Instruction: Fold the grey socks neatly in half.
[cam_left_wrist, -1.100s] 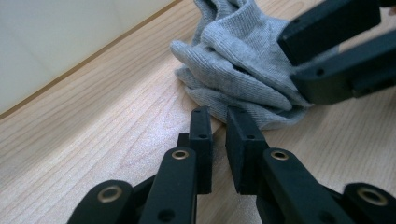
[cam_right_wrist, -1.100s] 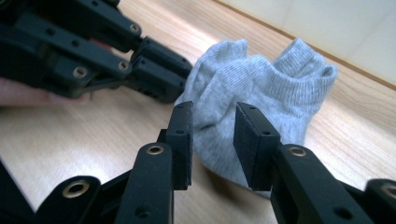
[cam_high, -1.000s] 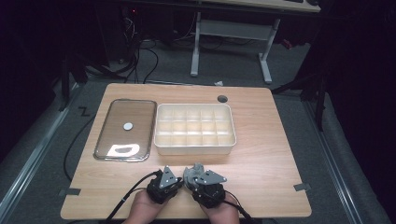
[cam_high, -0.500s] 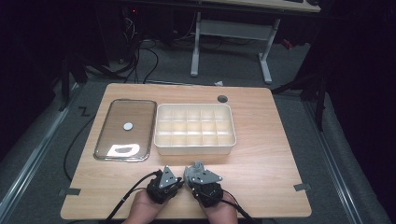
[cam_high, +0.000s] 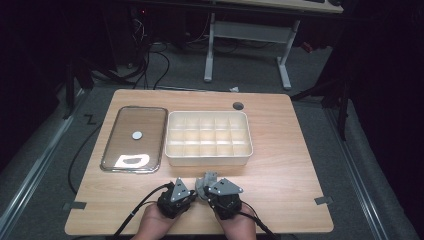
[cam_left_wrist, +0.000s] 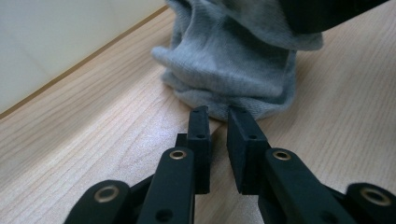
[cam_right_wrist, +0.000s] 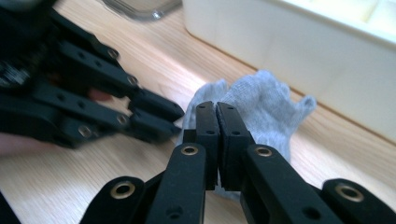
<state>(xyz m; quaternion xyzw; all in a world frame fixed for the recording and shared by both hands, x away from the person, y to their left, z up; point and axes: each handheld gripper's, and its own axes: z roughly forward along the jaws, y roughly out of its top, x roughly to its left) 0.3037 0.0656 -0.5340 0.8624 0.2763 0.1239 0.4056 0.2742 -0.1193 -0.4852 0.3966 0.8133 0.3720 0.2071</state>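
Wooden surface (cam_high: 290, 150), white compartment tray (cam_high: 208, 159) mid-surface, glass lid (cam_high: 134, 139) left of it. Grey sock (cam_right_wrist: 261, 112) bunched near the front edge, just in front of the tray. Right gripper (cam_right_wrist: 217, 106): jaws have just closed, pinching sock fabric. Left gripper (cam_left_wrist: 218, 112): jaws narrowly apart, tips at sock's edge, nothing gripped.

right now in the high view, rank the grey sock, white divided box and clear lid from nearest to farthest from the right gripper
1. grey sock, at the right gripper tip
2. white divided box, just beyond
3. clear lid, far left, beside the box
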